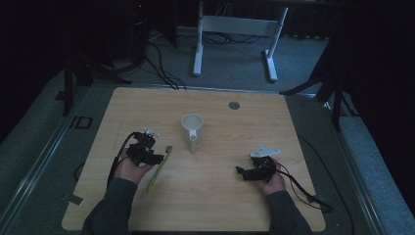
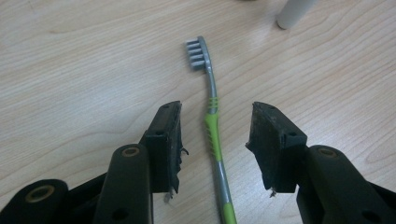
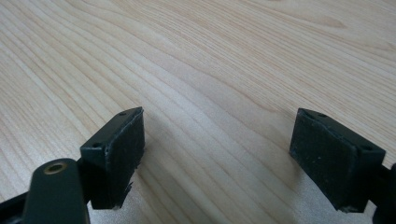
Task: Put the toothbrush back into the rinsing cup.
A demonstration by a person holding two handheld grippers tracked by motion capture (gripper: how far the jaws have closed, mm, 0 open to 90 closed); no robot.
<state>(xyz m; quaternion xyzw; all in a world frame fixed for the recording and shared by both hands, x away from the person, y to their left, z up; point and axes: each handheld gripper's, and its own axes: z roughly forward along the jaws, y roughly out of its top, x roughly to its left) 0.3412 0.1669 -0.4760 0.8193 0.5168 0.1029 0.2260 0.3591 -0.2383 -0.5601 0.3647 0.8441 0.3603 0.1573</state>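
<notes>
The toothbrush (image 2: 213,135) lies flat on the wooden bench (image 1: 220,196), left of centre, at about eight o'clock from the white mug (image 1: 192,129). In the left gripper view its grey bristle head points to twelve o'clock and its green-and-grey handle runs down toward six o'clock, passing between the two black jaws of the left gripper (image 2: 215,140). Those jaws stand apart, one on each side of the handle, and neither pad touches it; bare wood shows on both sides of the handle.

In the high view the left gripper (image 1: 155,157) is held in the person's left hand (image 1: 131,166), just at nine o'clock of the toothbrush (image 1: 159,169), whose green end points toward the near edge of the bench.

The mug stands upright near the bench's middle, its handle pointing toward six o'clock.

The right gripper (image 1: 242,171) sits in the right hand (image 1: 271,181) at about four o'clock from the mug, well apart from the toothbrush. In the right gripper view its jaws (image 3: 219,158) are wide apart over bare wood, with nothing between them.
</notes>
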